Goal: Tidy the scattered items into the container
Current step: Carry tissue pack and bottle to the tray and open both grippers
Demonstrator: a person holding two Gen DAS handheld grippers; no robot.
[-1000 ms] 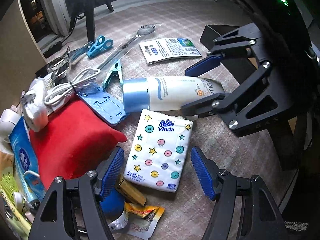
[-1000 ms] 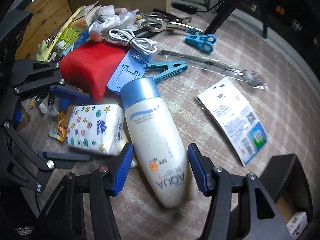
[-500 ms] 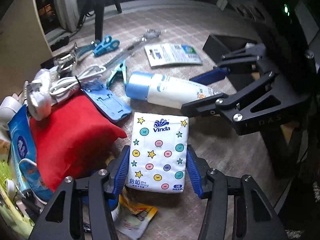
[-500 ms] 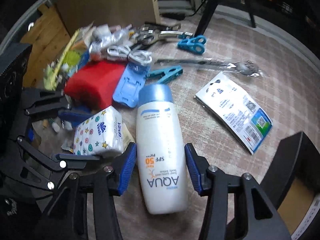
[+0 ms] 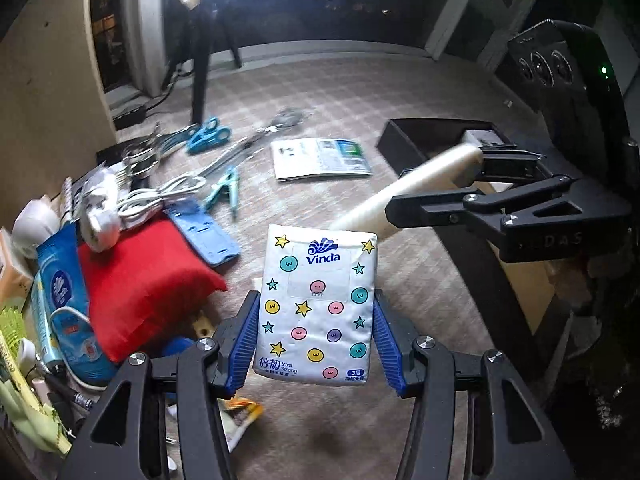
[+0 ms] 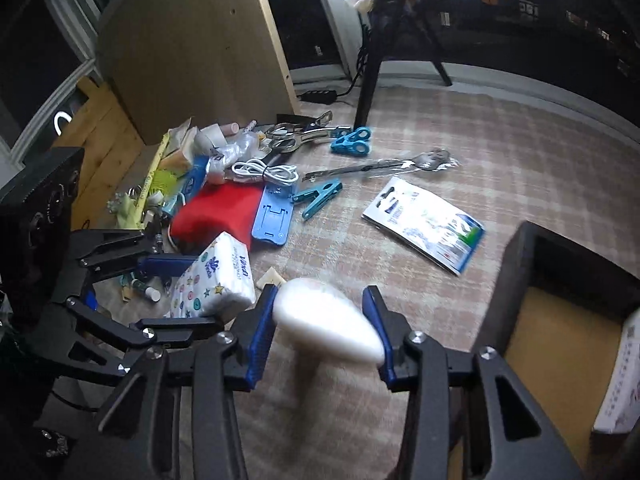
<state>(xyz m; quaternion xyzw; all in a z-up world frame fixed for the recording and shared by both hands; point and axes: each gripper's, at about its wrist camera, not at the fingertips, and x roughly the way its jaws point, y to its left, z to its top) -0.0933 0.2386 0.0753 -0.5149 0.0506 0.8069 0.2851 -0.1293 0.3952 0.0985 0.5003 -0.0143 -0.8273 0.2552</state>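
My left gripper [image 5: 316, 340] is shut on a white Vinda tissue pack [image 5: 318, 304] with coloured dots and stars, held above the checked cloth. The pack also shows in the right wrist view [image 6: 216, 276]. My right gripper [image 6: 320, 328] is shut on a white sunscreen bottle [image 6: 328, 316], lifted and tilted, its tail end toward the camera. The bottle also shows in the left wrist view [image 5: 404, 192], beside the black container [image 5: 424, 140]. The container [image 6: 560, 264] lies to the right of the right gripper, with a white box inside.
A red pouch [image 5: 140, 272], a blue phone stand [image 5: 204, 236], a white cable [image 5: 156, 200], teal clips [image 5: 208, 136], a wrapped fork [image 6: 380, 166] and a printed packet [image 5: 320, 158] lie on the cloth. More clutter is piled at the left edge [image 5: 36, 320].
Both grippers have closed and lifted their items off the cloth. The tissue pack now hangs in the left gripper and the bottle has been raised and tilted toward the black container.
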